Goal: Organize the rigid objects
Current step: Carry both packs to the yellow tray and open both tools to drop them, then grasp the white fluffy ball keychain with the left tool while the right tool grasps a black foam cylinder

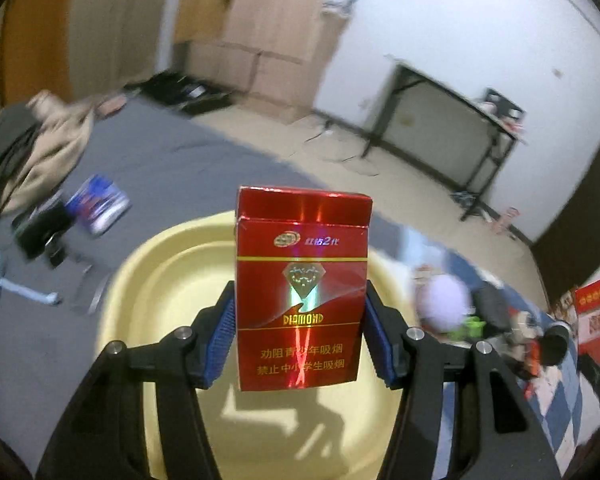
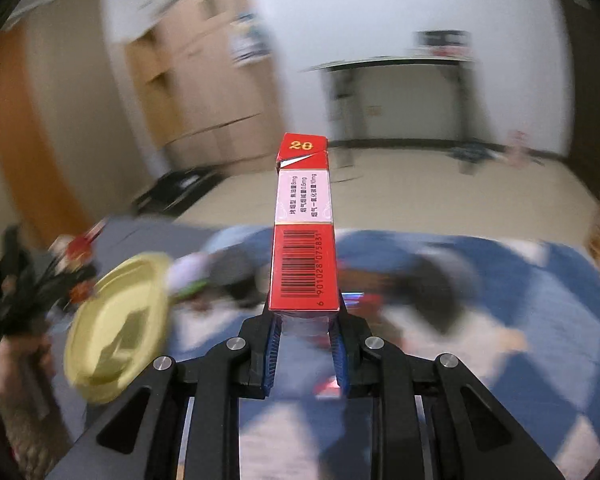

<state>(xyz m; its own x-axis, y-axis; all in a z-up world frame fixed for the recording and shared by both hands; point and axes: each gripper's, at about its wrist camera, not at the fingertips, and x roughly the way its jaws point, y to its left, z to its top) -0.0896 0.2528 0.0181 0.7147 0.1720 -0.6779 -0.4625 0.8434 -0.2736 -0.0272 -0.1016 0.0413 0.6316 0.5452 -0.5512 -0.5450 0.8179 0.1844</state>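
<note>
Both fingers sets pinch red packs: left gripper (image 1: 298, 332) holds Diamond pack (image 1: 302, 292) above the empty yellow basin (image 1: 148, 280); right gripper (image 2: 305, 350) holds barcode pack (image 2: 305, 240), basin at 9 o'clock. Nothing placed yet.

left tongs (image 1: 298, 332) – black, blue ribbed pads | pack (image 1: 302, 292) – glossy red, gold lettering, diamond emblem | basin (image 1: 160, 272) – pale yellow | right tongs (image 2: 305, 350) – black, blue pads | second pack (image 2: 304, 232) – red, pink panel, black barcode | bedding (image 2: 500, 280) – blue and white checks

Glossy foil-sheen cardboard pack (image 1: 300, 292); smooth yellow plastic basin (image 1: 148, 280).
</note>
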